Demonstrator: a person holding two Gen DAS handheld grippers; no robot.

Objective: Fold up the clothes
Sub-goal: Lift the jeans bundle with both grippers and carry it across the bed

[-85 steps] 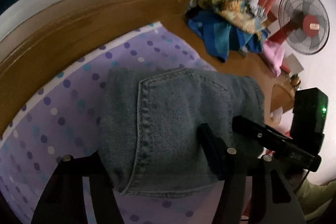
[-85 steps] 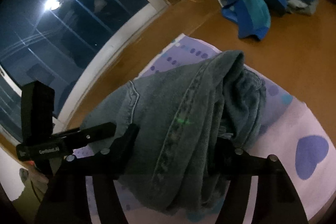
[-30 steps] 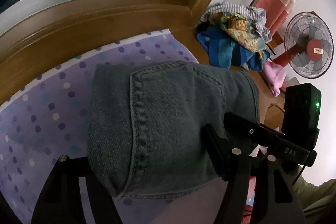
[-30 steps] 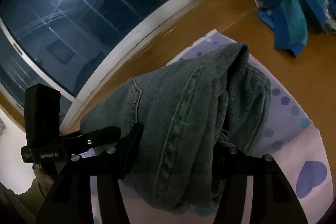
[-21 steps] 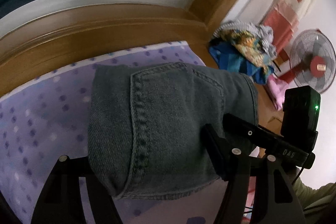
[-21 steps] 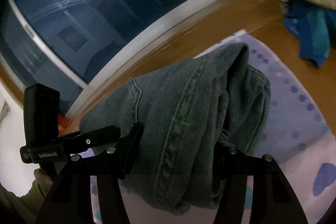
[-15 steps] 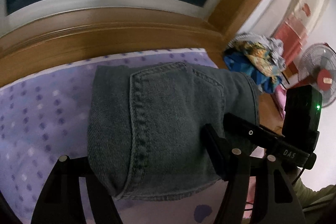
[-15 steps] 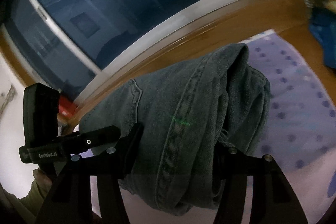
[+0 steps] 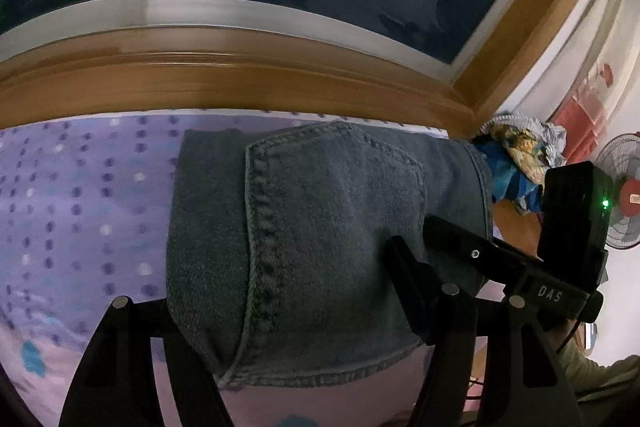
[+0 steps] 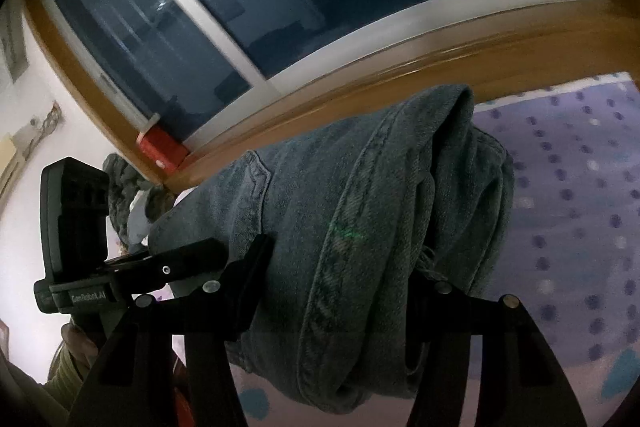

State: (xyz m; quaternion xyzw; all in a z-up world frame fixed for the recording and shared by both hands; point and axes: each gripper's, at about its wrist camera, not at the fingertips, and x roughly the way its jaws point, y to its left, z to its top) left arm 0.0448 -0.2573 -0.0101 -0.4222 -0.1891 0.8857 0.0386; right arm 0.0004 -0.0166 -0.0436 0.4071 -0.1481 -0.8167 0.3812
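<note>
A folded bundle of blue denim jeans [image 9: 320,227] fills the middle of both views, back pocket up in the left wrist view. My left gripper [image 9: 280,287] is shut on one end of it, its left finger hidden under the cloth. My right gripper [image 10: 344,267] is shut on the other end of the jeans [image 10: 360,227], where thick folded layers and a seam show. Both hold the bundle up above the purple dotted bedsheet [image 9: 80,195]. Each gripper shows in the other's view: the right one [image 9: 560,259] and the left one [image 10: 80,247], with a hand below it.
A wooden window frame [image 9: 240,75] and dark glass run along the far edge of the bed. A heap of colourful clothes [image 9: 516,147] and a standing fan [image 9: 624,195] are at the right. A red box [image 10: 160,147] and grey cloth [image 10: 124,187] lie at the left.
Both grippers have swung leftward along the bed with the jeans still gripped. The clothes heap and fan slid to the right edge, and the window now fills the upper views.
</note>
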